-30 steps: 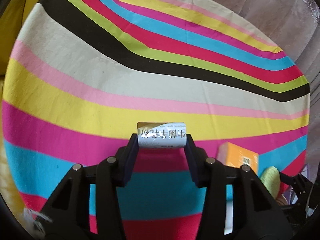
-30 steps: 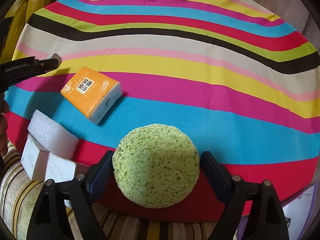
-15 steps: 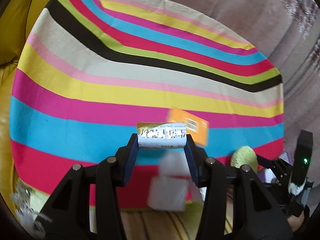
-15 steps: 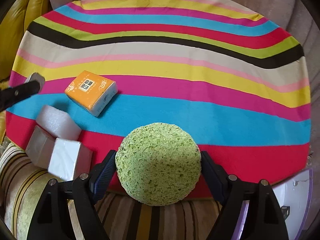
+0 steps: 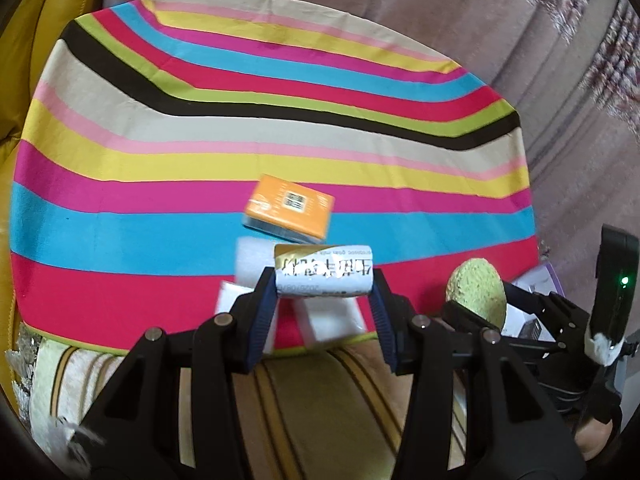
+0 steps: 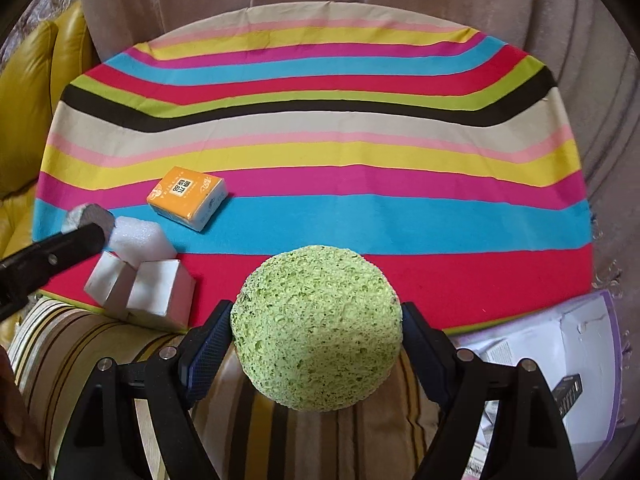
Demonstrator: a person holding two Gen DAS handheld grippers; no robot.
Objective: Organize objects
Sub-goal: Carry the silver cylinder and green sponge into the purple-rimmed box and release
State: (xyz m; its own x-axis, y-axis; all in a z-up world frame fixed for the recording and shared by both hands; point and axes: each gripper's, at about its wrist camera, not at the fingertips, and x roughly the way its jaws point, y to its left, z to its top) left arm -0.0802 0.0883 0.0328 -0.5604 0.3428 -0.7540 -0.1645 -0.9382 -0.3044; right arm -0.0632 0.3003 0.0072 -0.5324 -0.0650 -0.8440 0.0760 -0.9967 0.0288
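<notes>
Filling right tongs (image 6: pixel 316 334): green sponge (image 6: pixel 318 326)

The small roll's (image 5: pixel 323 275) printed label is glare-smeared and unreadable, and the roll hides part of the white foam block (image 5: pixel 256 264) behind it.

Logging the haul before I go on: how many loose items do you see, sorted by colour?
White: 4 – foam block, two boxes, roll in the left gripper.
Orange: 1 – tissue pack.
Green: 1 – sponge in the right gripper.
Total: 6.
</notes>
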